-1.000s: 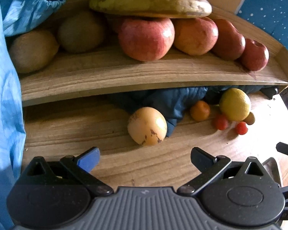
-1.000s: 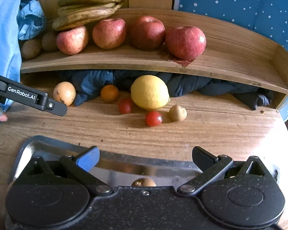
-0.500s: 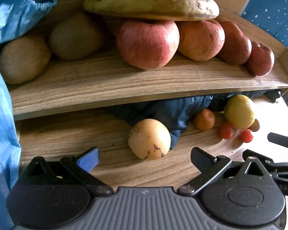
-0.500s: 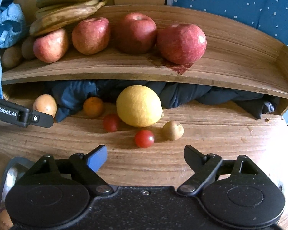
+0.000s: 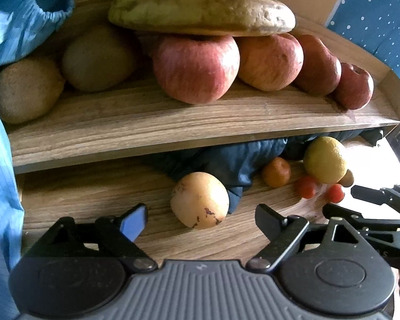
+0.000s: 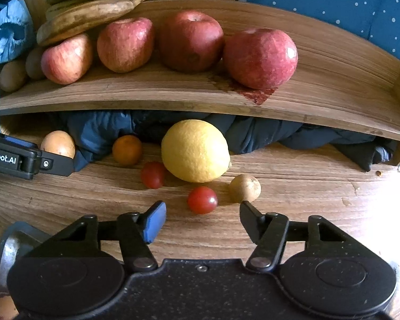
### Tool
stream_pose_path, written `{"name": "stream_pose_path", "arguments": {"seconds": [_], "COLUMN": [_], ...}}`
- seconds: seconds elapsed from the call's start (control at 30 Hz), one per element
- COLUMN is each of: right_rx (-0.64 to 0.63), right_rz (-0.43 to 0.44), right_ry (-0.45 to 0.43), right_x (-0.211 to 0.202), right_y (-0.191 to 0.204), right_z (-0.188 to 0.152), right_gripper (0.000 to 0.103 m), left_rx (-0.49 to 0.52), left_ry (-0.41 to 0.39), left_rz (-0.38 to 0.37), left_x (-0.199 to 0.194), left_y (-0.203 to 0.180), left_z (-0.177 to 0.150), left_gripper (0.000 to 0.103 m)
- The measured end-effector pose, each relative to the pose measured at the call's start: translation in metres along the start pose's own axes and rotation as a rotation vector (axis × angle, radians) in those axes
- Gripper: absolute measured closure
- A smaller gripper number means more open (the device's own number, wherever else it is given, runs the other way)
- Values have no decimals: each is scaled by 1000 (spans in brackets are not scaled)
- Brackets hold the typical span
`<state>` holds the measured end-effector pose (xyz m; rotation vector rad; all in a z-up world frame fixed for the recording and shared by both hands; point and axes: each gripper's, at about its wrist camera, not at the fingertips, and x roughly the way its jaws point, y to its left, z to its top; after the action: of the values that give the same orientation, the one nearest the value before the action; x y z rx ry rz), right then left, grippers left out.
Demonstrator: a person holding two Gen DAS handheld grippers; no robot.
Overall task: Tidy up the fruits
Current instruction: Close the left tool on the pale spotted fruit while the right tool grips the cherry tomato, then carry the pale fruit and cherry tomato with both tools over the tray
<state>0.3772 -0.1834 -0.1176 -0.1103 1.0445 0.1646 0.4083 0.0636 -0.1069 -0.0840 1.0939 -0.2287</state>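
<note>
Right wrist view: right gripper [image 6: 202, 217] nearer cherry tomato [image 6: 202, 200] than before, jaws closing, empty.

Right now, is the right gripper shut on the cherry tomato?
No. The right gripper is open but closing; the cherry tomato lies on the wood, just ahead of its untouching fingertips.

Left gripper [image 5: 200, 217] over wooden table [image 5: 93, 194], jaws closing, nothing pressed between them; pale yellow fruit [image 5: 200, 200] just ahead of fingertips, against dark blue cloth [image 5: 226, 165] under shelf [image 5: 173, 122]. Shelf: 2 kiwis [image 5: 26, 90] at left end, 4 apples [image 5: 197, 66], bananas [image 5: 200, 13] on top. Near table's right edge: lemon [image 5: 325, 160], small orange [image 5: 276, 172], 2 cherry tomatoes [image 5: 306, 186], right gripper [image 5: 344, 201].
</note>
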Motion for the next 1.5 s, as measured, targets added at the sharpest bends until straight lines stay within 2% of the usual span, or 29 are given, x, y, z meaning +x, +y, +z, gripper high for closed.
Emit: {"name": "stream_pose_path", "arguments": {"seconds": [0.2,0.4,0.57,0.77,0.9,1.03,1.17,1.5], "right_rx": [-6,-9,-9,-8,-10,-13,-14,-32], "right_rz": [2,9,15,14,15,20,30,78], "right_ry": [10,12,5,-1,-4,-4,-5,-2], "right_x": [8,13,16,13,12,12,11,4], "right_y": [2,4,2,3,4,5,5,15], "right_z": [3,4,3,0,0,-1,-1,-9], "right_gripper": [46,55,60,64,71,73,78,78], "left_rx": [-19,-26,-36,-40,-41,-42,-48,-37], "left_ry": [-5,4,17,15,13,12,15,31], "left_rz": [-19,-35,-33,-35,-37,-31,-40,-69], "left_x": [-4,-5,7,8,8,8,5,-3], "left_y": [5,7,5,5,6,7,9,-1], "left_z": [4,7,4,6,8,8,5,-15], "left_gripper": [22,35,42,42,42,51,51,51]}}
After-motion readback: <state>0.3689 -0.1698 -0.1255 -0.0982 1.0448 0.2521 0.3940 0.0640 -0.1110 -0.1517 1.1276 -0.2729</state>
